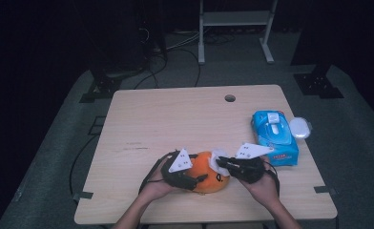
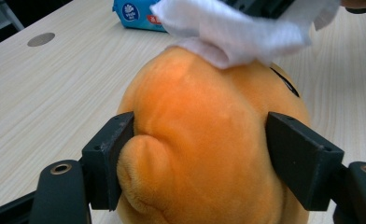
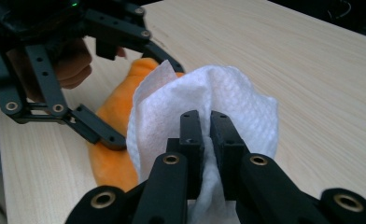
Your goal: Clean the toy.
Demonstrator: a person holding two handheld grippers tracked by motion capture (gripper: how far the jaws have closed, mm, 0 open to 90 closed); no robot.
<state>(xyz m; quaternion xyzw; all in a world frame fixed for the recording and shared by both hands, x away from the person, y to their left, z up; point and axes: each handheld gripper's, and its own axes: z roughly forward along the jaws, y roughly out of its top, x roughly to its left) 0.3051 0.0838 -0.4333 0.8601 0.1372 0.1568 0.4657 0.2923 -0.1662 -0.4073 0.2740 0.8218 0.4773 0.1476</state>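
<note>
Near the front edge of the wooden table (image 1: 175, 114), an orange plush toy (image 1: 209, 177), lying between two hand-held grippers. Left gripper (image 2: 200, 158) clamped on the toy, one black jaw pressed into each side of its soft body. Right gripper (image 3: 205, 128) closed tight on a white wipe (image 3: 237, 107), held against the top of the toy. Farther right on the table, a blue pack of wipes (image 1: 275, 138), well apart from the toy, with a small white lid (image 1: 300, 127) just beside it at the table's edge. Hands (image 1: 264, 188) entering from the bottom, one behind each gripper.
</note>
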